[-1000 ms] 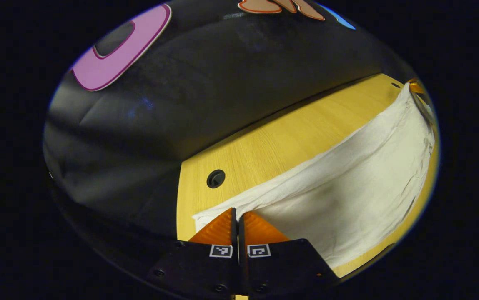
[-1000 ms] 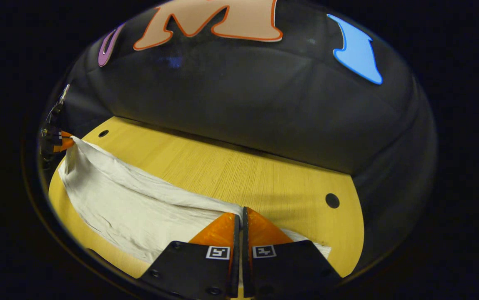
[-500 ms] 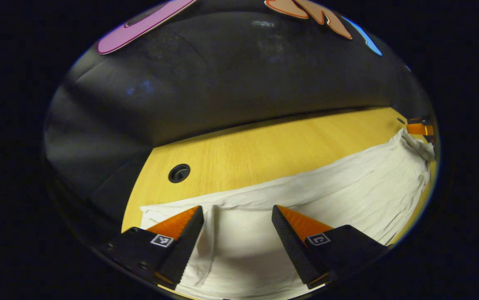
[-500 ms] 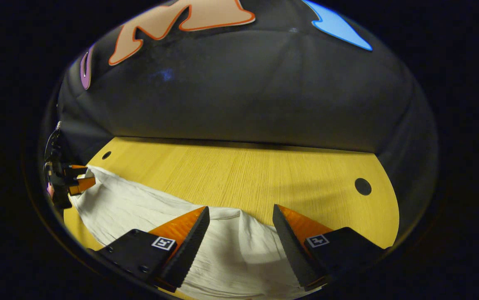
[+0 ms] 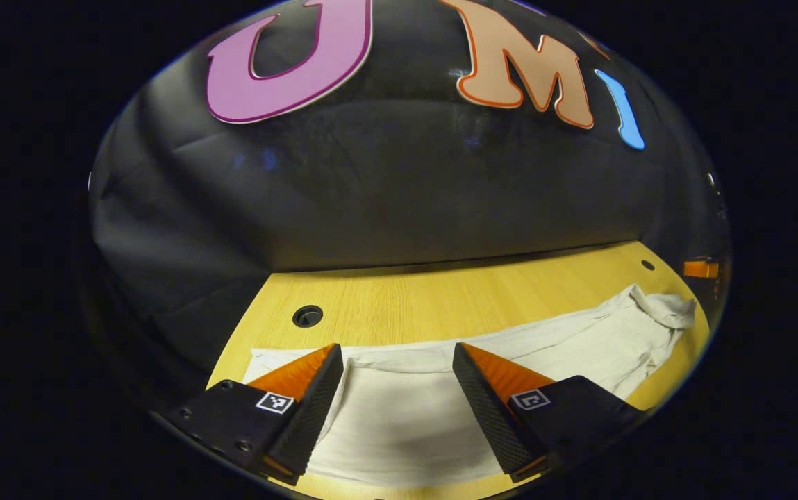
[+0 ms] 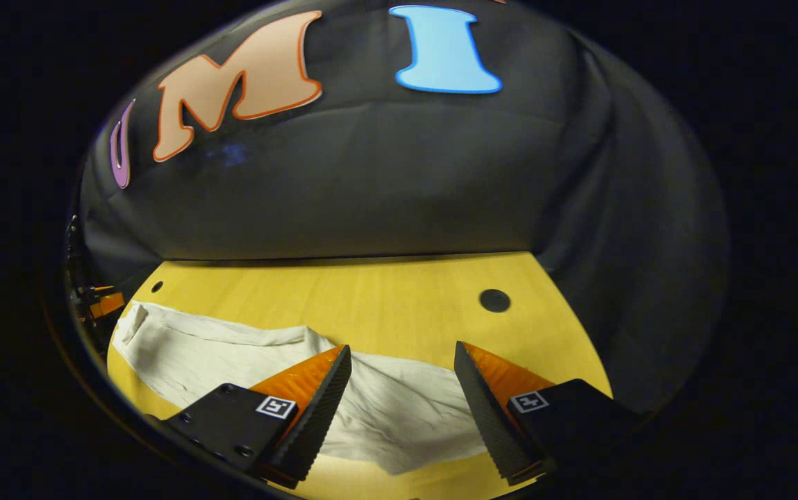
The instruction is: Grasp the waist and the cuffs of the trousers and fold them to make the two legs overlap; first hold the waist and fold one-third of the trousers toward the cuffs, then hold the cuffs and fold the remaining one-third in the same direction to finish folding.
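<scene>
White trousers (image 5: 544,354) lie flat as a long strip on the wooden table (image 5: 440,295). In the left gripper view, my left gripper (image 5: 399,361) hovers open over one end of the strip, its fingers apart with cloth showing between them. In the right gripper view, the trousers (image 6: 218,351) stretch away to the left, and my right gripper (image 6: 402,361) stands open above the other end. Neither gripper holds any cloth. The far end near the right gripper looks crumpled (image 5: 662,309). The left gripper (image 6: 103,304) shows small at the left edge of the right gripper view.
The table has round holes near its corners (image 5: 307,316) (image 6: 494,300). Black cloth walls rise right behind the table's back edge (image 6: 371,201). Bare wood lies between the trousers and the wall (image 6: 343,298).
Both grippers were shut on the trouser ends a second ago, holding the cloth up. They have opened, the trousers have dropped flat on the table, and both grippers have pulled back and risen.
</scene>
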`<state>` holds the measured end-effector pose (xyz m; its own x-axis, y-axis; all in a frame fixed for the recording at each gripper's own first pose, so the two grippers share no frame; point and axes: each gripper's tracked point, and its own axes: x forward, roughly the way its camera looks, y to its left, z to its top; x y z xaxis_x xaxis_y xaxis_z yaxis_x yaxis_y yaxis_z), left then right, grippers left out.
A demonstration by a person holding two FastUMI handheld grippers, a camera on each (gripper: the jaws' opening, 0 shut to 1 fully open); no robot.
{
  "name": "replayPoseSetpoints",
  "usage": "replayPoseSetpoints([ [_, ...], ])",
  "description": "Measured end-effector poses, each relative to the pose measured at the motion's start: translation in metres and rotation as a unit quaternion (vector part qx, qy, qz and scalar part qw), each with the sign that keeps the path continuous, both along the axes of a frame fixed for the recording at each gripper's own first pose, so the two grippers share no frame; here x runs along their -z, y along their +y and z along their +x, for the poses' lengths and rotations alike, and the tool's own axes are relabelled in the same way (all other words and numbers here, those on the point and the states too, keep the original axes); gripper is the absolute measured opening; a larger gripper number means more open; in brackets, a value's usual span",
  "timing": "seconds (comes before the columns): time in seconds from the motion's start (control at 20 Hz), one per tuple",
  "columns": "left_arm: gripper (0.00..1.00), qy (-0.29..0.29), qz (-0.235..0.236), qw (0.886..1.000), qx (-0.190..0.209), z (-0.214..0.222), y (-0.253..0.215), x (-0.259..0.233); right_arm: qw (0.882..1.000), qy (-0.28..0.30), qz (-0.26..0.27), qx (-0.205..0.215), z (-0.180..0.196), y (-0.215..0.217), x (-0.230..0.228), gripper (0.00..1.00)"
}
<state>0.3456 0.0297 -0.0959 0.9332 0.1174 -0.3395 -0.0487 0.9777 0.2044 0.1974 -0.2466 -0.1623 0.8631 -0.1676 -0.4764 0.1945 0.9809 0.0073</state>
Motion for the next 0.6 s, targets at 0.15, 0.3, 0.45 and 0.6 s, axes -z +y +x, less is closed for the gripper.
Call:
replayPoseSetpoints([
  [0.15, 0.97, -0.026, -0.028, 0.999, -0.016, -0.029, -0.004, -0.018, 0.999, 0.016, 0.006, 0.041, -0.042, -0.04, 0.016, 0.96],
  [0.3, 0.97, -0.043, -0.033, 0.998, -0.027, -0.061, -0.009, -0.029, 0.997, 0.038, 0.009, 0.069, -0.073, -0.068, 0.039, 0.97],
  [0.45, 0.97, -0.049, -0.019, 0.998, -0.044, -0.097, -0.009, -0.031, 0.994, 0.064, 0.006, 0.084, -0.092, -0.086, 0.066, 0.92],
  [0.6, 0.95, -0.055, -0.025, 0.997, -0.056, -0.122, -0.017, -0.034, 0.993, 0.081, 0.022, 0.085, -0.098, -0.089, 0.087, 0.96],
])
